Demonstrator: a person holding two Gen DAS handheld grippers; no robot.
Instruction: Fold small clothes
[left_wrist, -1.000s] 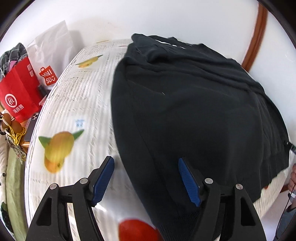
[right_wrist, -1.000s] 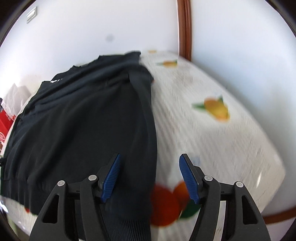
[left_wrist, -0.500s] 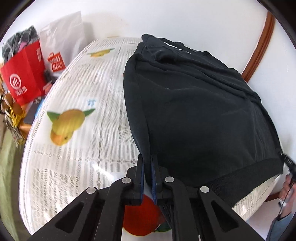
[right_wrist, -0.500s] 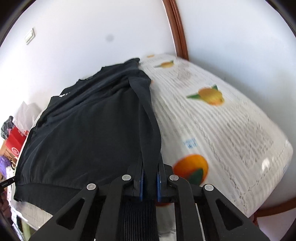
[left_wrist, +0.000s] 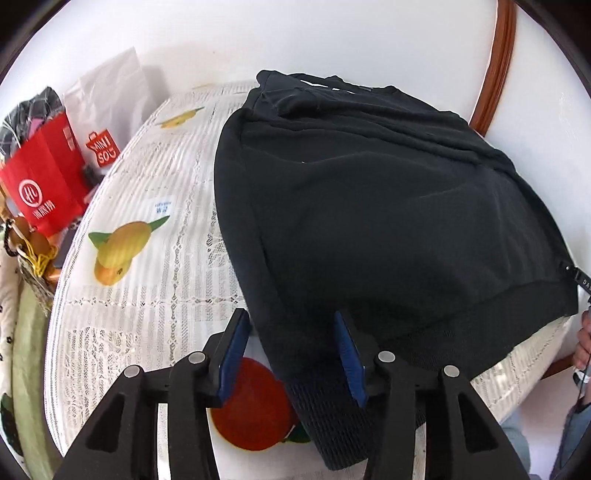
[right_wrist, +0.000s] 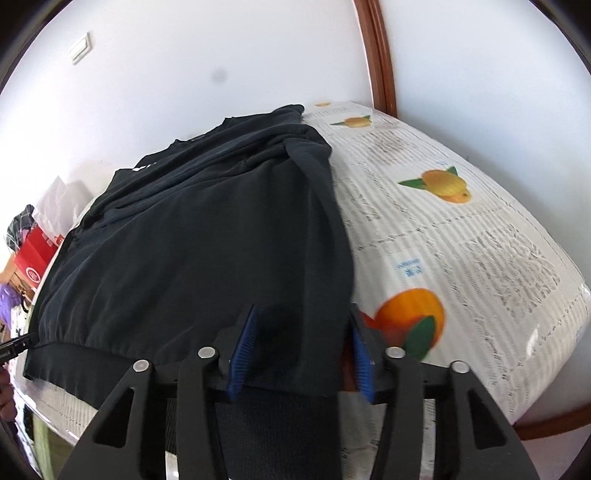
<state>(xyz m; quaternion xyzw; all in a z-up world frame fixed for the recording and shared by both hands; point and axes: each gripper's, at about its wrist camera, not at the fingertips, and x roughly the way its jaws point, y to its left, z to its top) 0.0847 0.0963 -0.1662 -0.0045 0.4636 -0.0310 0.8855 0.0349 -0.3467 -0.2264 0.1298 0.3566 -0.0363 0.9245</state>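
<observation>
Your left claw (left_wrist: 291, 356) and right claw (right_wrist: 301, 350) stood apart, the black sweater (left_wrist: 388, 221) hem lying between their fingers; whether it touched them was unclear.

Left wrist view: close, low over near table edge, facing wall. Right wrist view: likewise, angled left. Both share the black knit sweater (left_wrist: 388, 221) (right_wrist: 207, 236).

Both the left gripper (left_wrist: 291, 356) and right gripper (right_wrist: 301, 352) have black plastic arms, silver screws and ridged blue pads (left_wrist: 232, 352).
</observation>
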